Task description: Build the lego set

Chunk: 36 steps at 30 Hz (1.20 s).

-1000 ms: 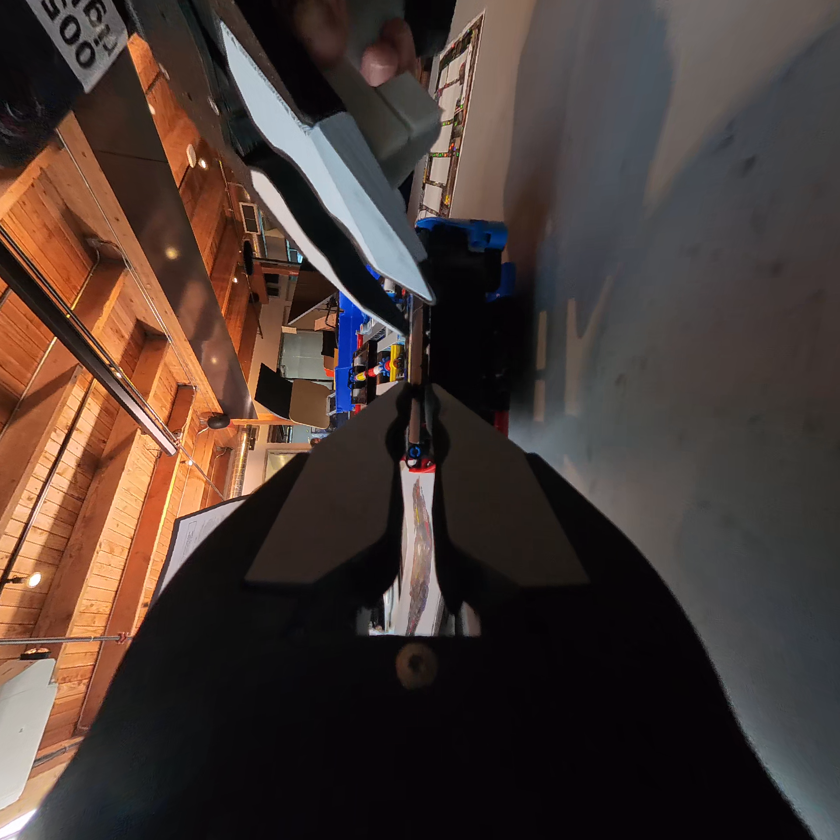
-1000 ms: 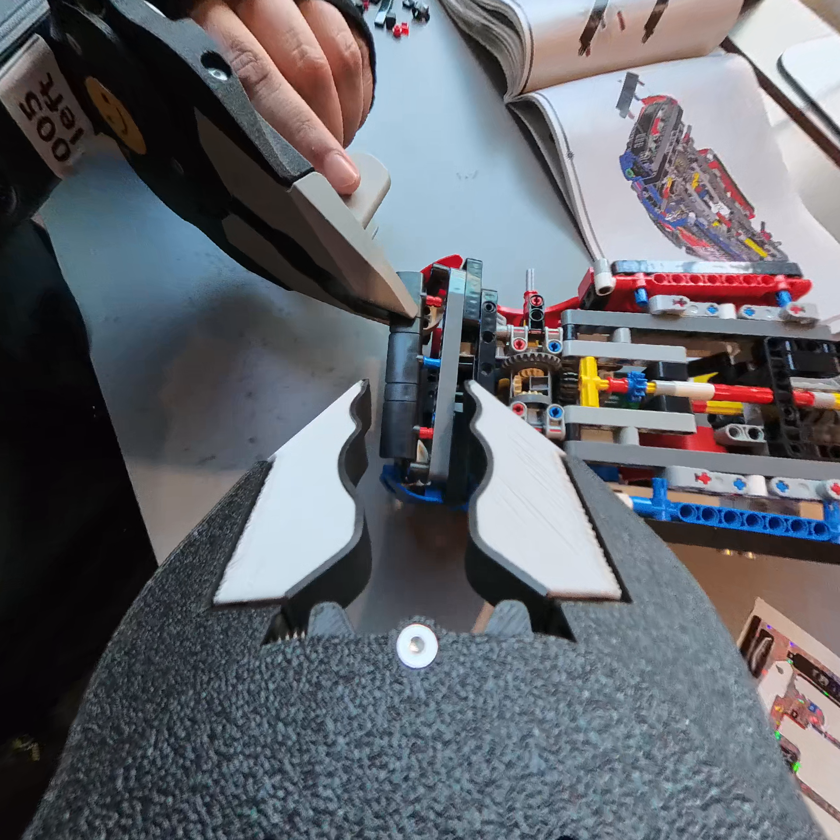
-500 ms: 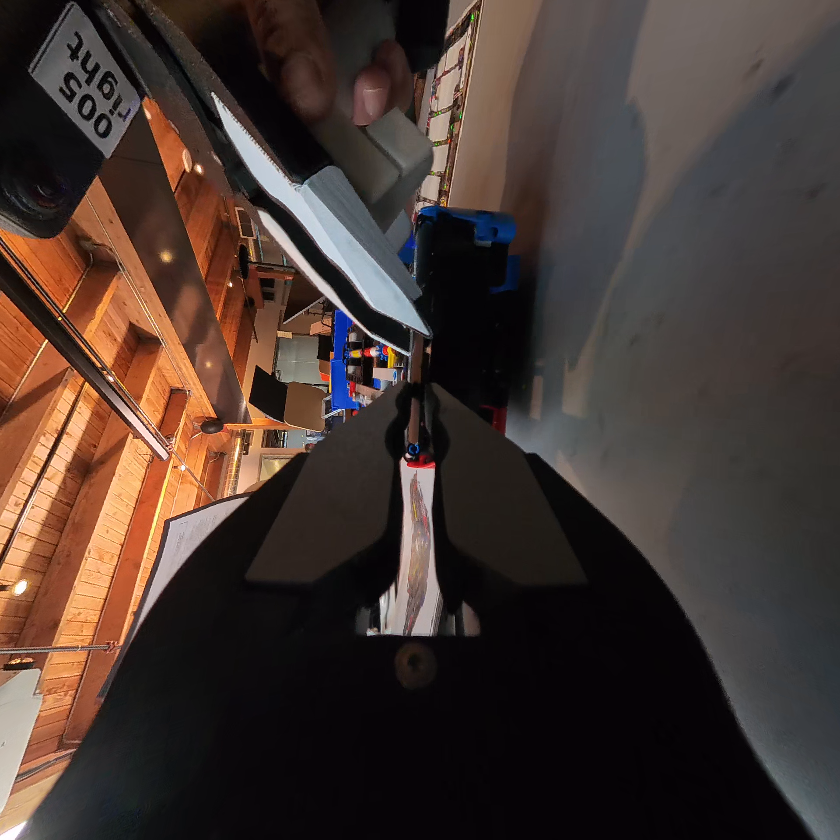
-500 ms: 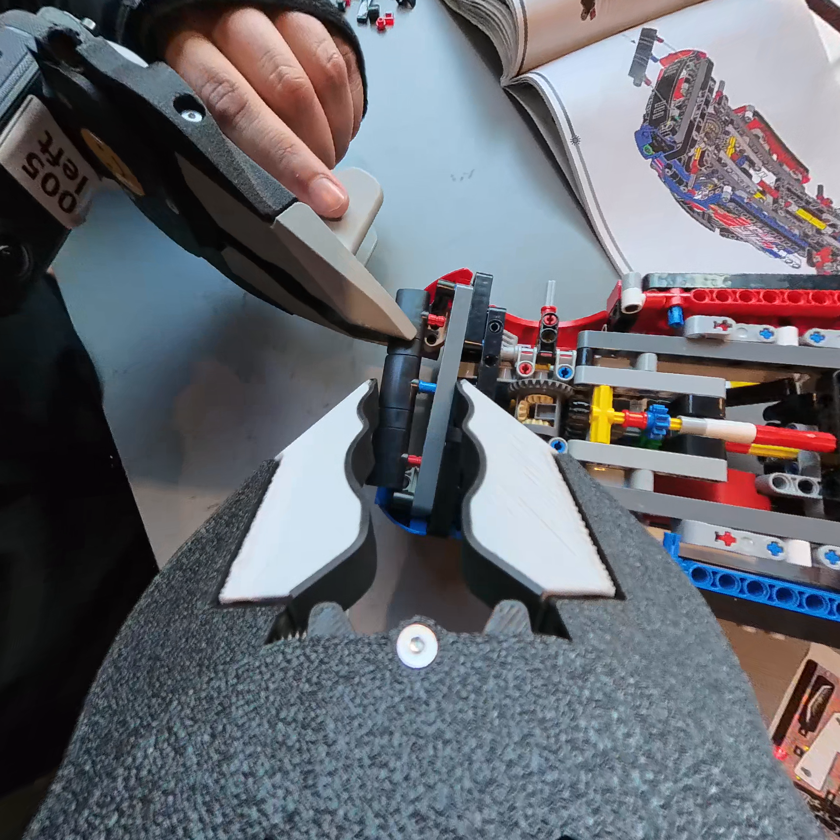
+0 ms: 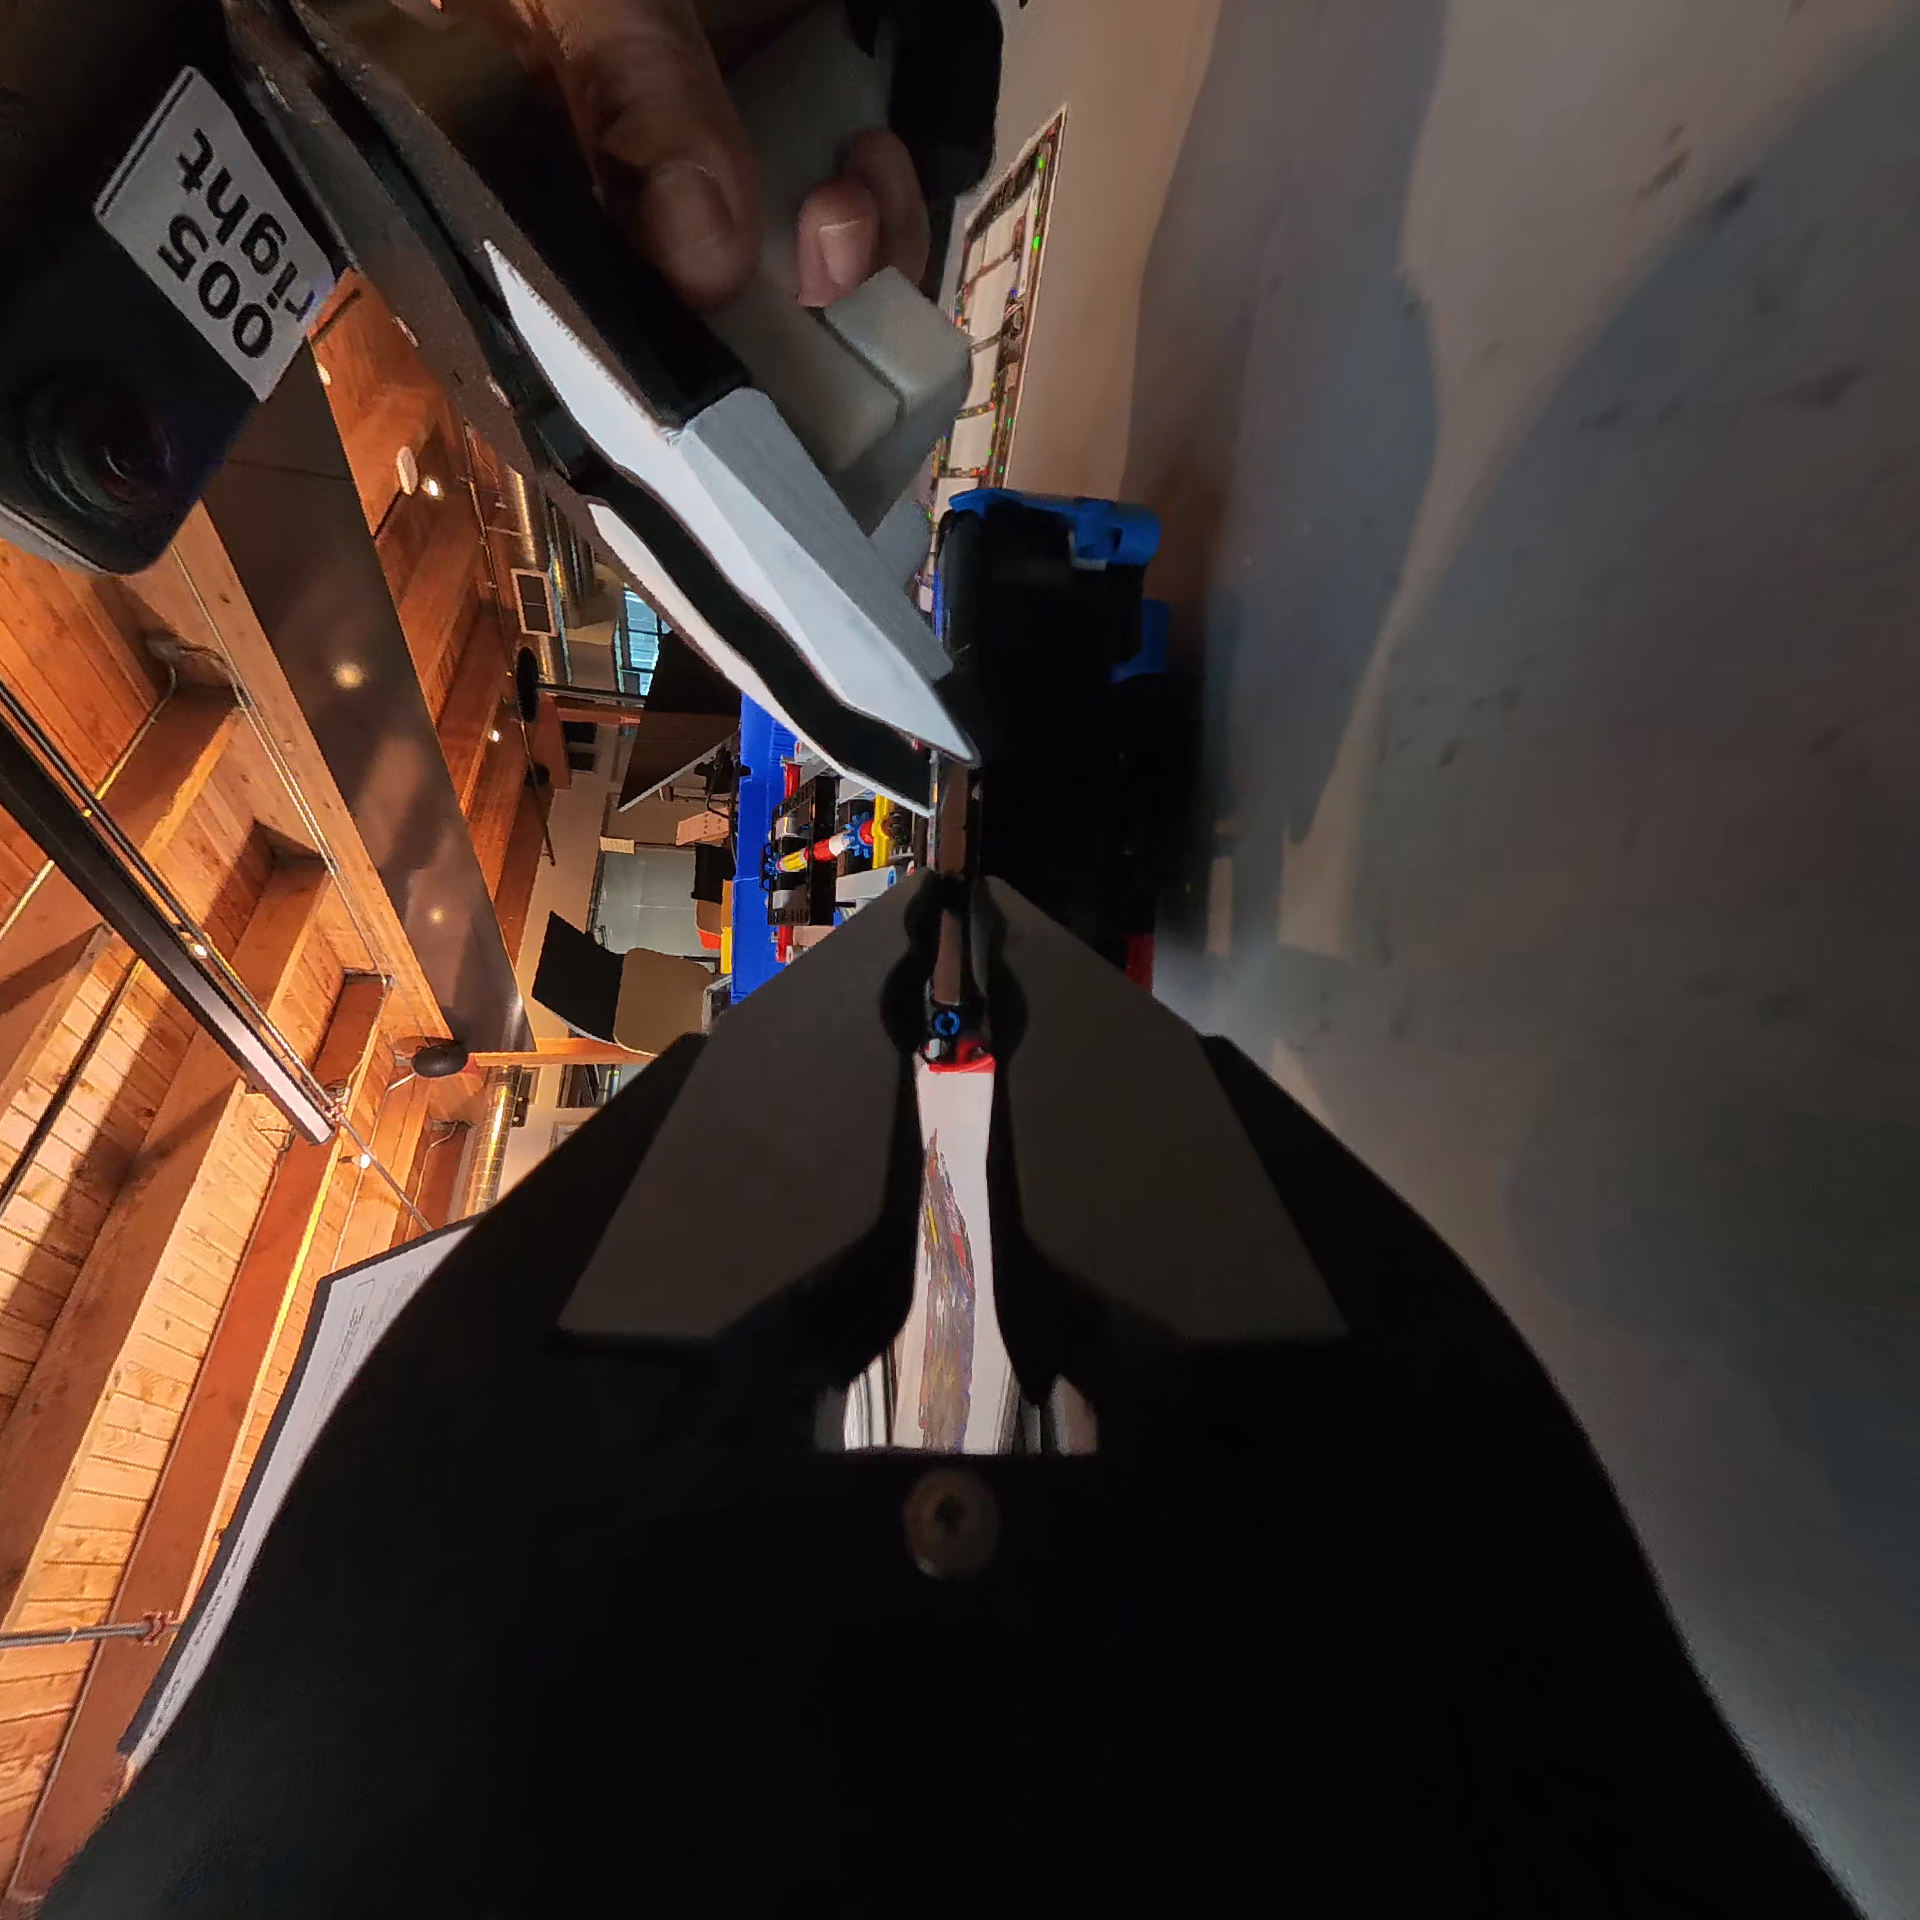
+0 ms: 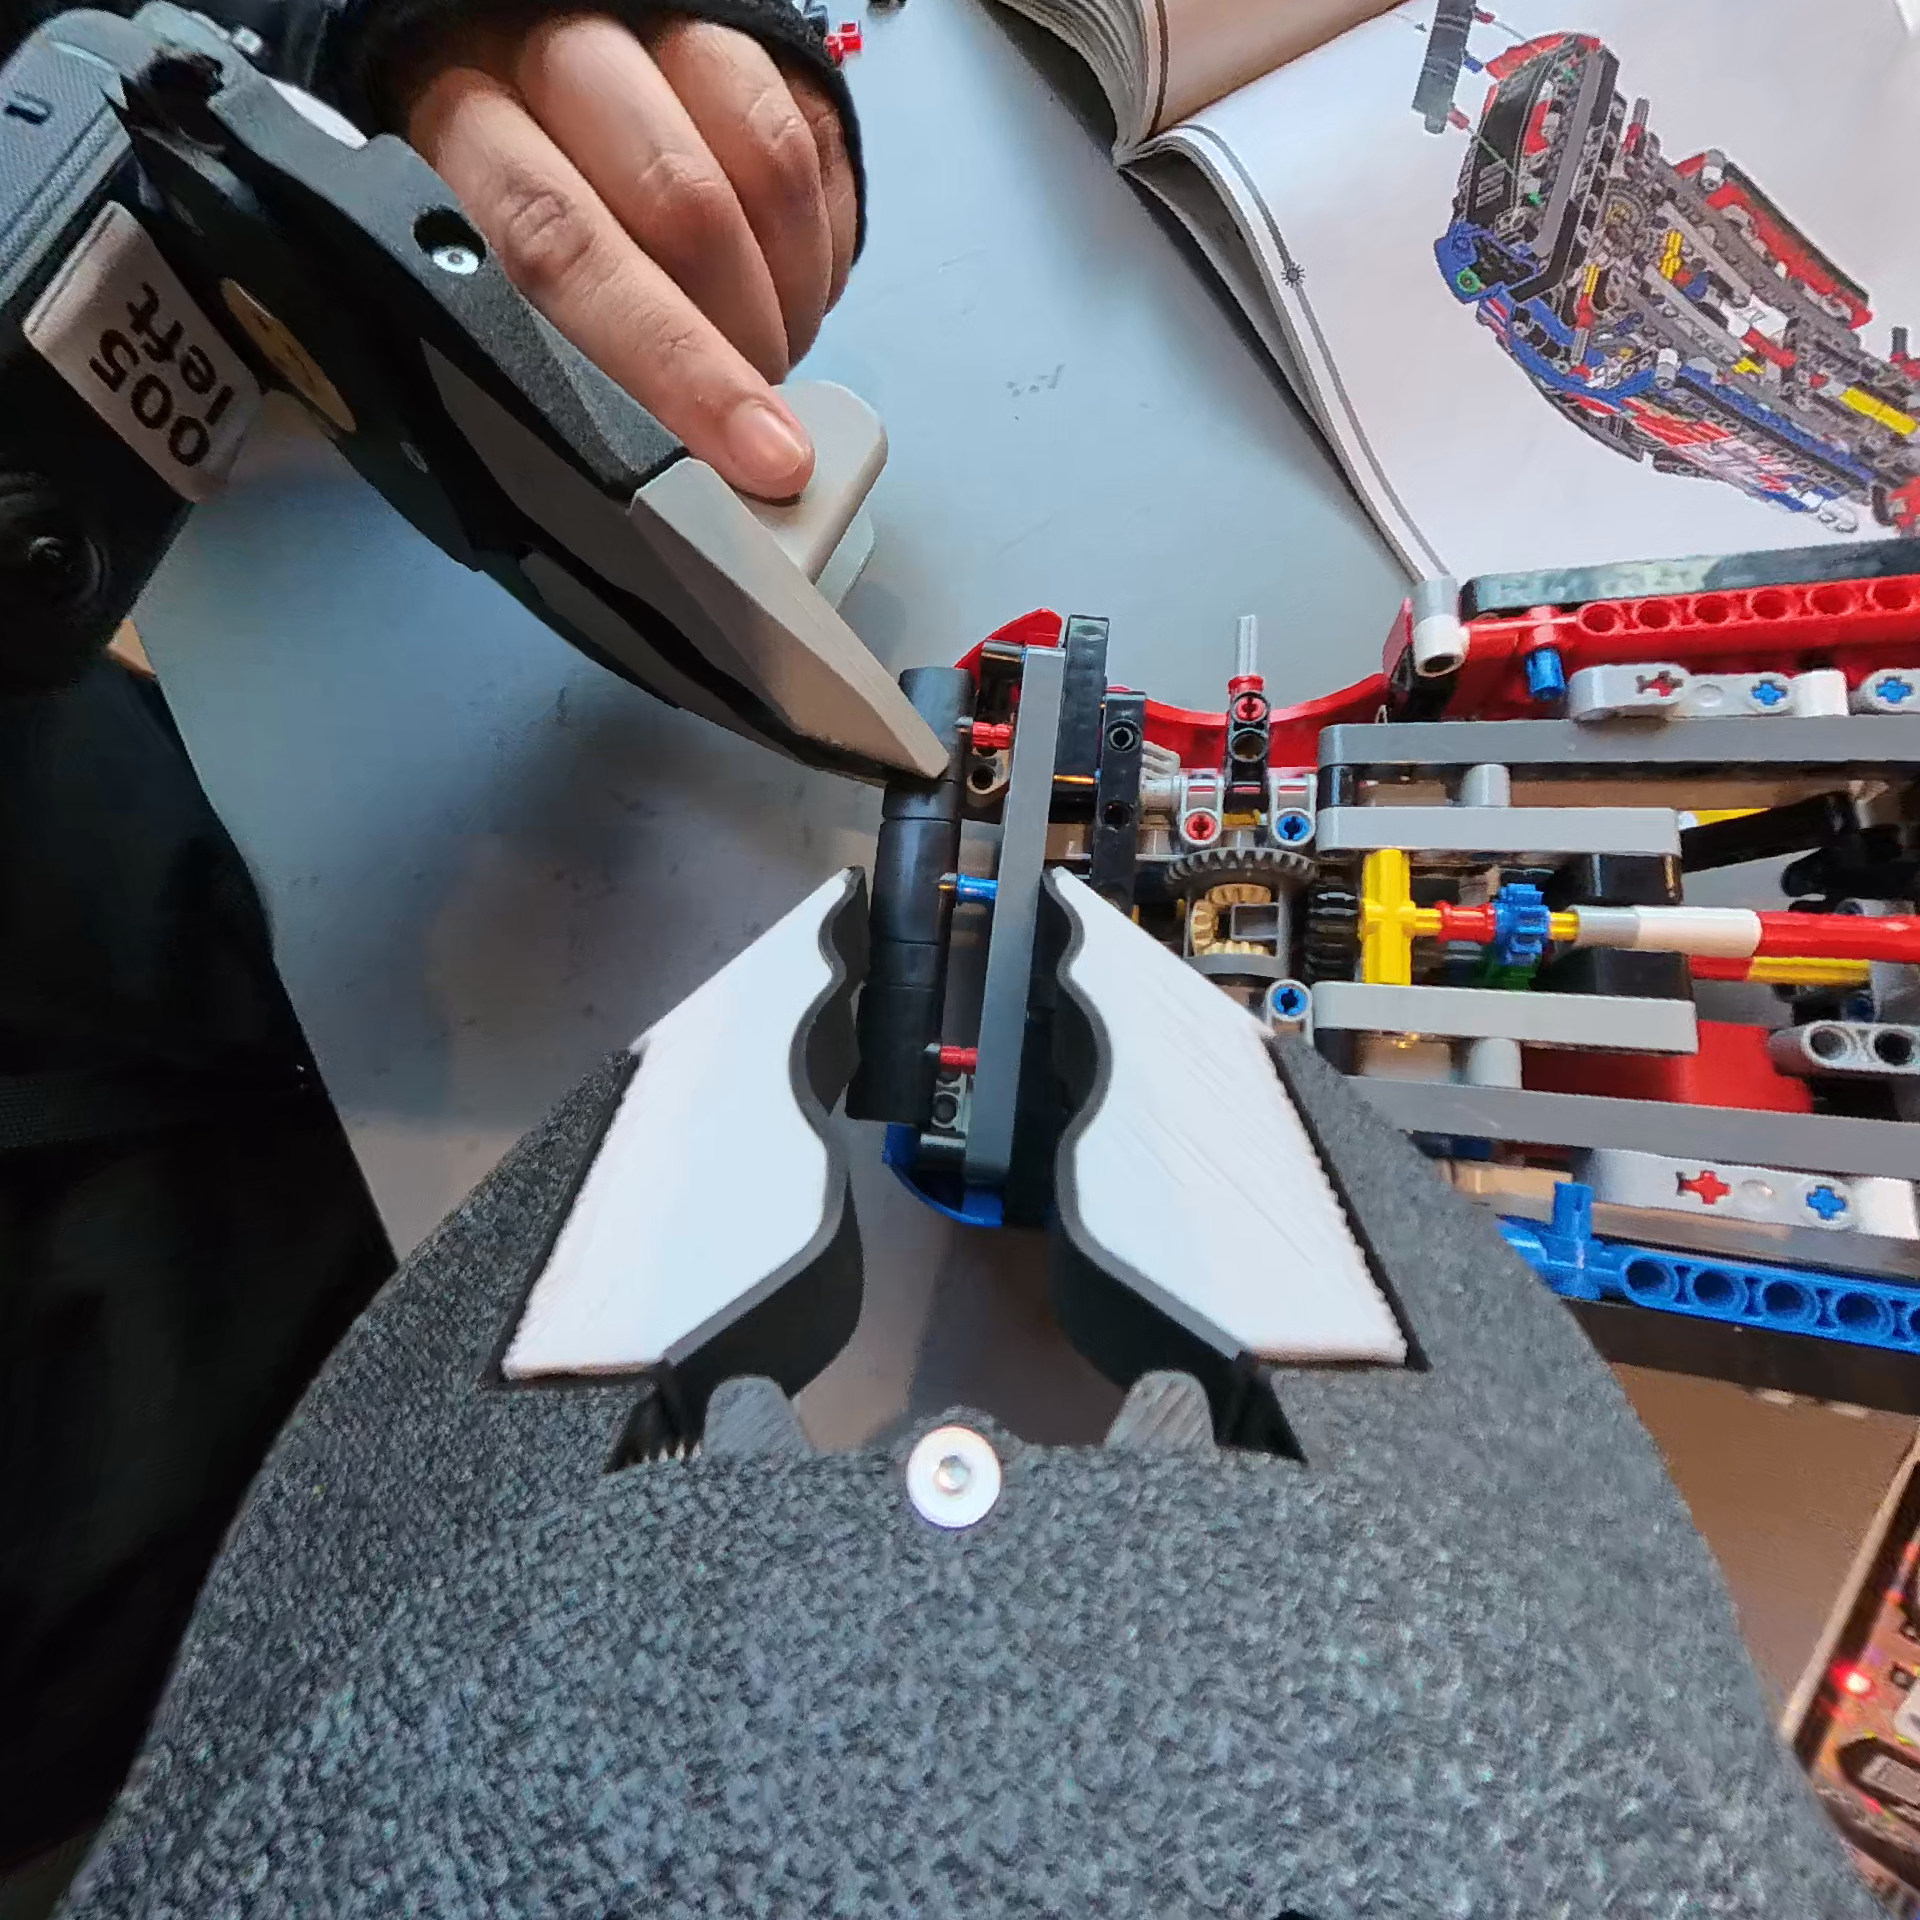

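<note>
The lego model [image 6: 1507, 831], a long chassis of red, grey and blue beams with gears, lies on the grey table [image 6: 1039, 416]. My right gripper [image 6: 954, 888] straddles its near end, with the fingers pressed on the black block [image 6: 909, 935] and the dark grey beam [image 6: 1013, 935]. My left gripper [image 6: 925, 764] comes in from the upper left, shut, its tips touching the top corner of that black block. In the left wrist view the model [image 5: 1049, 665] is a dark shape just beyond my left gripper [image 5: 954, 894], and the right gripper [image 5: 940, 774] reaches in from above.
An open instruction booklet [image 6: 1455, 364] lies behind the model at the back right. A person's hand [image 6: 644, 208] holds the left gripper. A few small loose pieces [image 6: 847, 42] lie at the far edge. A printed board [image 6: 1870, 1714] lies at the lower right. My left and right fingertips are right by each other.
My right gripper has moved forward over the model's end and its fingers have closed from a wide gap onto the black block and grey beam. The left gripper has stayed at the top corner.
</note>
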Motion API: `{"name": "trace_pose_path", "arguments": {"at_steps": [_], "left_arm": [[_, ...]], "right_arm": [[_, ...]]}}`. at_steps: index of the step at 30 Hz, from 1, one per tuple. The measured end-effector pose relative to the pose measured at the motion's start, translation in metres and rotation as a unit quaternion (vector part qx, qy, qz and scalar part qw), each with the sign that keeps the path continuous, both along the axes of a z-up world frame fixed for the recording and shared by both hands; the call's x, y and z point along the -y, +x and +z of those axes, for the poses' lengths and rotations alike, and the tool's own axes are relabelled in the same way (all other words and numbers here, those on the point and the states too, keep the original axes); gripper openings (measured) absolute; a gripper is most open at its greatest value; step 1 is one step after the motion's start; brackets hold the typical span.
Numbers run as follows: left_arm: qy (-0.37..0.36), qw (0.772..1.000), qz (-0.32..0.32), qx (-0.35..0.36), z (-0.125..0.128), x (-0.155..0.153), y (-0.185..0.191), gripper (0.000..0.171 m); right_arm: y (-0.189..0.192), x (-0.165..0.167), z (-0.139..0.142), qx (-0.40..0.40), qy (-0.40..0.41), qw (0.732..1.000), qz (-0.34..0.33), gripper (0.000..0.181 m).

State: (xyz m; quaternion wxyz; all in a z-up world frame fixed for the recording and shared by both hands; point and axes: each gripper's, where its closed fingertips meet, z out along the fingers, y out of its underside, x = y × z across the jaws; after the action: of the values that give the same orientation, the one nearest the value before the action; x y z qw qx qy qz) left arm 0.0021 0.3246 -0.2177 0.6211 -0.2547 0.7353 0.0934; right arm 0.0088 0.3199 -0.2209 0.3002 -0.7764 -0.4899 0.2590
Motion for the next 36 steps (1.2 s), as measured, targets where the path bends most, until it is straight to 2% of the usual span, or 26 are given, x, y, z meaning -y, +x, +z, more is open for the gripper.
{"name": "trace_pose_path", "arguments": {"at_steps": [10,22,24,28,32,36], "left_arm": [[0.04,0.999,0.0,-0.003,0.0,-0.003,0.001,0.002],[-0.007,1.0,0.006,0.002,0.0,-0.004,0.002,0.003],[-0.043,0.999,0.014,-0.001,0.0,-0.005,0.0,0.004],[-0.177,0.983,0.04,-0.022,-0.007,-0.014,-0.009,0.024],[-0.348,0.936,0.04,-0.038,-0.005,-0.015,-0.011,0.042],[-0.473,0.879,0.0,-0.052,0.008,-0.01,-0.003,0.04]], "right_arm": [[0.001,-0.002,-0.001,0.016,-0.026,0.999,-0.028,0.032],[0.004,-0.006,-0.001,0.011,-0.012,0.999,-0.029,0.031],[0.004,-0.005,-0.001,0.008,-0.014,0.999,-0.032,0.031],[0.005,-0.005,-0.001,0.0,-0.017,0.999,-0.034,0.031],[0.005,-0.004,0.0,-0.007,-0.02,0.999,-0.032,0.031],[0.006,-0.003,0.0,-0.007,-0.019,0.999,-0.026,0.031]]}}
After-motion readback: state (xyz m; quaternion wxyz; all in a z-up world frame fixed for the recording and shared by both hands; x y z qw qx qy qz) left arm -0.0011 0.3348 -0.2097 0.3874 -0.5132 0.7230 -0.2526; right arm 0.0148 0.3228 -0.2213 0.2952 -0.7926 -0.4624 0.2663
